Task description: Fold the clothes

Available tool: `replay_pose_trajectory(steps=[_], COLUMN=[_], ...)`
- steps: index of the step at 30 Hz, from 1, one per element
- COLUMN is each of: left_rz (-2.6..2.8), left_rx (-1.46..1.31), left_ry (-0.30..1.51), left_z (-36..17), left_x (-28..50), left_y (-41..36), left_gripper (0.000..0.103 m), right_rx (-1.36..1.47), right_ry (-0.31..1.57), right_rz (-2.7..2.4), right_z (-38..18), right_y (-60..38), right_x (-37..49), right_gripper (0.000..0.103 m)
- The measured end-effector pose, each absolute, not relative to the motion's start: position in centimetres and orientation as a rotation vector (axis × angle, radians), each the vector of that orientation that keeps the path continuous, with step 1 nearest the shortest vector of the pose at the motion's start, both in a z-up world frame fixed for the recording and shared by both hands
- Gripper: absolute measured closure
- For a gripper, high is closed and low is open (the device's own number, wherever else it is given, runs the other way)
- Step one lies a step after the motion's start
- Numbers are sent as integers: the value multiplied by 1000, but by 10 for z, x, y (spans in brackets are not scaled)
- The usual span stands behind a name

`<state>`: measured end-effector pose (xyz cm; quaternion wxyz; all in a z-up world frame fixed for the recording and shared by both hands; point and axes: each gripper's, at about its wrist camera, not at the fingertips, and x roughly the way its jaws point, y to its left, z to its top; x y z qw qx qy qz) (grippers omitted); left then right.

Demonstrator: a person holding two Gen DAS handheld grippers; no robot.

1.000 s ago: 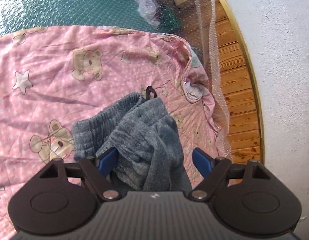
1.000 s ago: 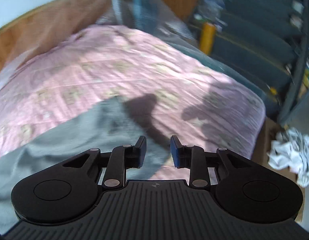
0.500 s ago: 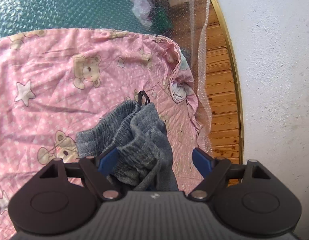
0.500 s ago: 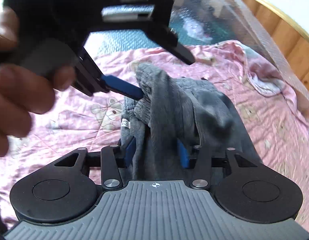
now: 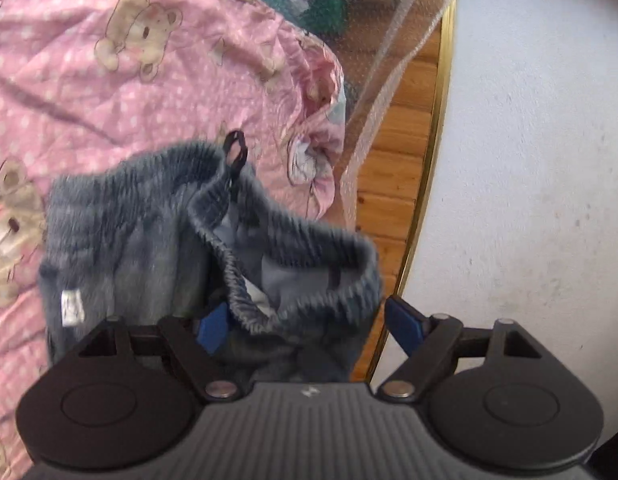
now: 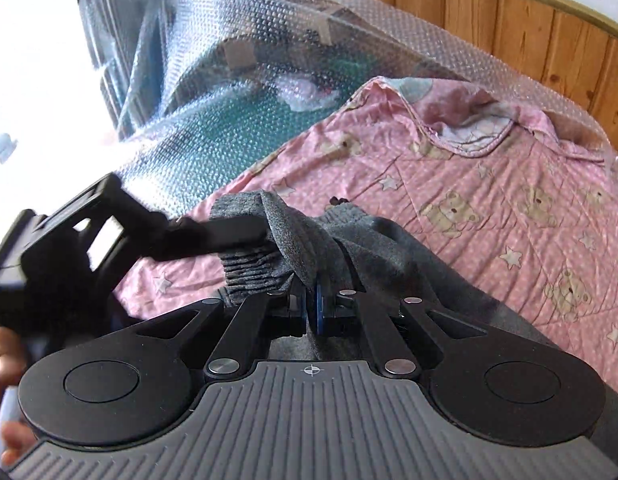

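Grey fleece trousers [image 5: 157, 240] hang in front of both tongs, above a pink quilt [image 5: 109, 80] printed with bears and stars that covers the bed. In the left wrist view the elastic waistband is open like a mouth, with a small black loop [image 5: 235, 152] standing up at its far edge and a white label [image 5: 72, 307] on the part to the left of the tongs. The left tongs [image 5: 309, 326] stand wide apart; the gathered waistband lies between the blue pads, touching the left one, while the right pad [image 5: 405, 324] is free of the cloth, so they do not press on it.

In the right wrist view the right tongs [image 6: 312, 304] are closed tight on a fold of the grey trousers [image 6: 389, 256], the two blue pads almost meeting with cloth pinched between them. The left tongs [image 6: 229, 236] come in from the left of that view, one dark finger lying along the ribbed waistband just ahead of the right tongs. Part of a hand [image 6: 5, 356] shows at the left edge. Beyond the quilt lie bubble wrap [image 6: 237, 80] and a wooden headboard [image 6: 549, 36] with a gold rim.
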<state>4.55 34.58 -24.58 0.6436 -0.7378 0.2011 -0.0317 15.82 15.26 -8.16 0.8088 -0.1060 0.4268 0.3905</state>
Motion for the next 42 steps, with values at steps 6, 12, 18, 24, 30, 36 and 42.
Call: replay_pose_trajectory(steps=[6, 12, 18, 24, 30, 36, 42], left_rz=[-91, -6, 55, -136, -130, -186, 37], left_rx=[-1635, -1501, -1462, -1564, -1601, -1434, -1356], left_ry=[420, 465, 519, 534, 479, 471, 648], left_z=[-229, -223, -209, -208, -226, -205, -241], left_x=[84, 56, 10, -1, 54, 83, 42], left_y=[375, 393, 397, 348, 355, 376, 393], left_gripper=[21, 20, 20, 16, 19, 18, 19], right_rx=[-117, -132, -152, 11, -13, -59, -126], right_ry=[939, 981, 941, 966, 949, 924, 1051], right_rz=[841, 877, 851, 793, 801, 868, 838], right_z=[-85, -112, -117, -102, -92, -90, -152], right_y=[142, 152, 153, 130, 126, 144, 148], right_x=[160, 144, 129, 160, 155, 131, 101], right_gripper=[101, 101, 102, 102, 102, 103, 93])
